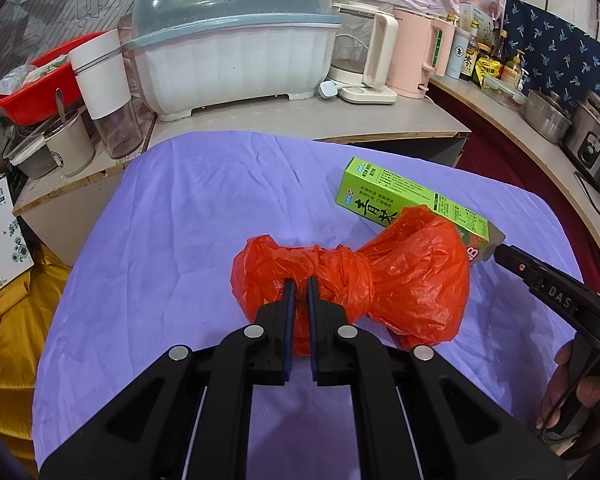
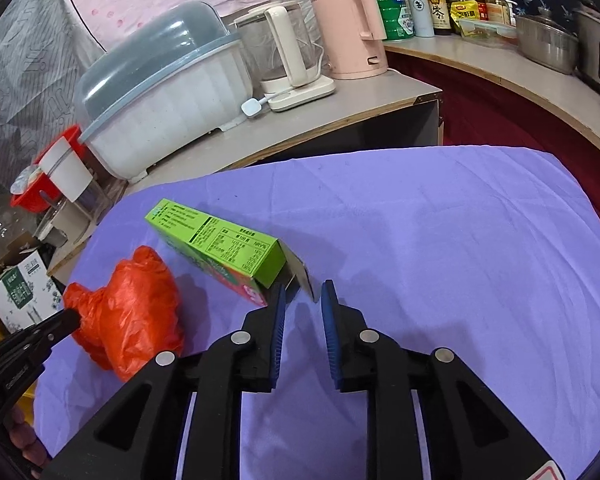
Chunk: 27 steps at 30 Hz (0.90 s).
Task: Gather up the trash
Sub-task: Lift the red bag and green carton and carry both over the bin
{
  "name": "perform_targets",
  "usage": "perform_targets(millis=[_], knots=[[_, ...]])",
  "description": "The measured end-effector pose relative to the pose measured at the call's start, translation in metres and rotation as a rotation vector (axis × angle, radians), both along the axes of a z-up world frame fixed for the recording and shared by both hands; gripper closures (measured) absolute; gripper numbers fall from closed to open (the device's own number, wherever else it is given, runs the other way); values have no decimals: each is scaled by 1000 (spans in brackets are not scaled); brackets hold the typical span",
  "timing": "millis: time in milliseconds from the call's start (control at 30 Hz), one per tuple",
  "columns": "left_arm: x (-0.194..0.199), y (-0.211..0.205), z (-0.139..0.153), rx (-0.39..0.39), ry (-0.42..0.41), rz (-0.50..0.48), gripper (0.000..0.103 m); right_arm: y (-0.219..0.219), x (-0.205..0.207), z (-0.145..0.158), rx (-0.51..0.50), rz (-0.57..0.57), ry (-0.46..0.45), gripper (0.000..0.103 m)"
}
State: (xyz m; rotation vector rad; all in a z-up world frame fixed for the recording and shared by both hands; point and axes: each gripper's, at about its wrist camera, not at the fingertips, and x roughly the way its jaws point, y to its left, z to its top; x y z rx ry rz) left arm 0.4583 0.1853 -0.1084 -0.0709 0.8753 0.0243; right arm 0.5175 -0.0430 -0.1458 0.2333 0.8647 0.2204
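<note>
Crinkled red bag [image 1: 352,284], knotted mid-length, pinched in left tool [image 1: 300,280].

Thin crinkly glossy red plastic bag [image 1: 352,288]; smooth printed green cardboard box [image 2: 220,254] w/ slight sheen; matt purple cloth [image 2: 440,240], soft, creased; grippers matt black plastic w/ ribbed blue pads [image 2: 329,332], shiny metal pins
</note>
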Motion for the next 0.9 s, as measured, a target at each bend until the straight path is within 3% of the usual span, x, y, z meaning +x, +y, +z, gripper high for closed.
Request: perform_targets(millis=[167,267,467,900], knots=[[2,-3,-1,5,1,-7,97,8,14,-8,-16,27,4,83],[3,-4,-1,10,0,-9,97,10,16,-9,-12,42,3,99],[-3,-7,8,6,-9,-11,97,3,-4,7,-3,30,-35,101],[-61,-61,91,5,-129,-96,98,-70,-98,113,6,-83,-179,101]])
